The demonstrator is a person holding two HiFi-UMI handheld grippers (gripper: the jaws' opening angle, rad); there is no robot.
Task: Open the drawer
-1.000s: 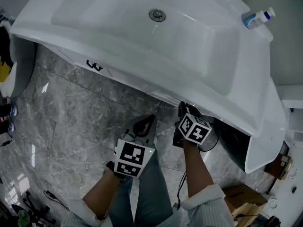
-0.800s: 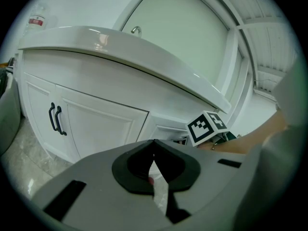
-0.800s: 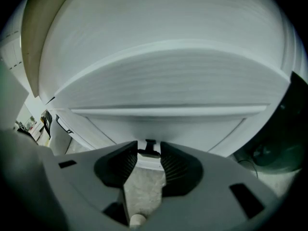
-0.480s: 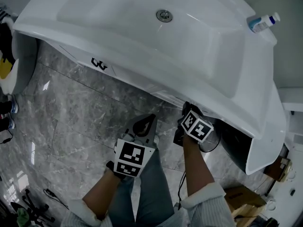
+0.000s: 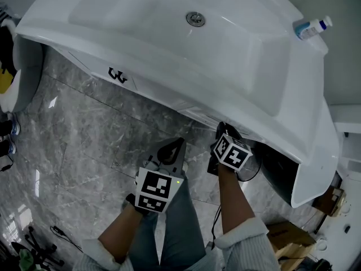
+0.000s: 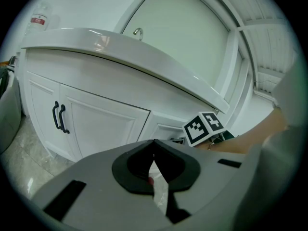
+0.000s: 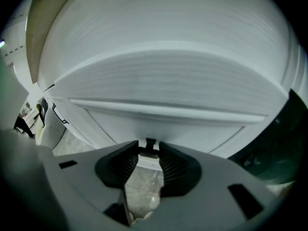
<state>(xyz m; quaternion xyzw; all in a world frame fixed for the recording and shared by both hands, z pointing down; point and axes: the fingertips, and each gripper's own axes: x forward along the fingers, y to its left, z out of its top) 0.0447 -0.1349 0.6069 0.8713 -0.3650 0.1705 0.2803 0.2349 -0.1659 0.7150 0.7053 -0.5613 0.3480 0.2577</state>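
Observation:
A white drawer front sits under the vanity's countertop, with a small black handle at its lower edge. My right gripper is up against the drawer. Its jaws are closing, one on each side of the handle, and the pads stand apart from it. In the head view the right gripper reaches under the counter edge, tips hidden. My left gripper hangs back over the floor, shut and empty. The left gripper view shows the drawer beside the right gripper's marker cube.
A white sink basin tops the vanity, with a bottle at its far right. Cabinet doors with black handles stand to the drawer's left. A dark open space lies right of the drawer. The floor is grey marble.
The head view has shifted slightly. Both grippers stay where they were, the right one still at the drawer front.

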